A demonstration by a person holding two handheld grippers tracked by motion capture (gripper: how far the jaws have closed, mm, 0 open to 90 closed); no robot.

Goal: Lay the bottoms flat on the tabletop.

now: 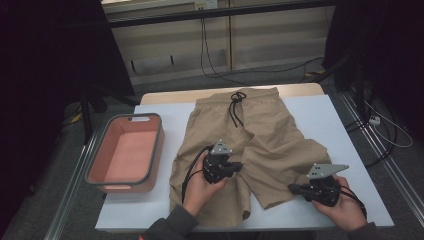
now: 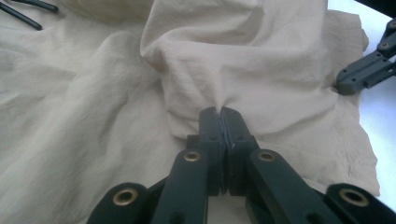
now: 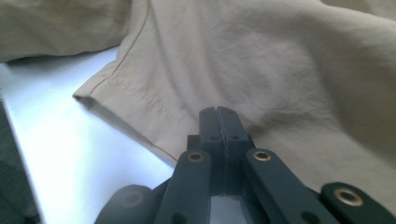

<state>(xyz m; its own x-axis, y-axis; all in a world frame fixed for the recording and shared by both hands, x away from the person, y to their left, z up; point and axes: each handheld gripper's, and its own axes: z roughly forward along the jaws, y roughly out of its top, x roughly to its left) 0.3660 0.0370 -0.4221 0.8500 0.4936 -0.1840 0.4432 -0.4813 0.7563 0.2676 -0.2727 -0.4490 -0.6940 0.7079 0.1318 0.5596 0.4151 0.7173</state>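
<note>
Shorts: plainly spread flat across the middle of the table (image 1: pixel 320 120), tan shorts (image 1: pixel 250 135) with waistband toward the far edge, both legs toward the near edge.
Drawstring: black drawstring (image 1: pixel 236 107) knotted at the waistband, ends trailing down the front; seen in the left gripper view only as two black ends at the top left corner.
Left gripper: left gripper (image 1: pixel 235 167) over the crotch area between the legs, held in the left hand (image 1: pixel 197 190).
Left fingers: closed tight on a pinch of fabric, cloth puckering upward right at the tips in the left gripper view (image 2: pixel 220 112); that pinch too small to make out from the high view.
Right gripper: right gripper (image 1: pixel 292 189) at the hem of the leg nearer the right edge of the table, held in the right hand (image 1: pixel 342 207).
Right fingers: pressed together at the hem in the right gripper view (image 3: pixel 218 112); whether cloth lies between them cannot be told.
Hem: stitched hem edge and bare white table beside it clear in the right gripper view.
Other gripper: tip of the right gripper visible at the right side of the left gripper view, touching the leg's edge.
Bin: salmon bin (image 1: pixel 125 155) with grey rim, near the left edge of the table, apart from the shorts.
</note>
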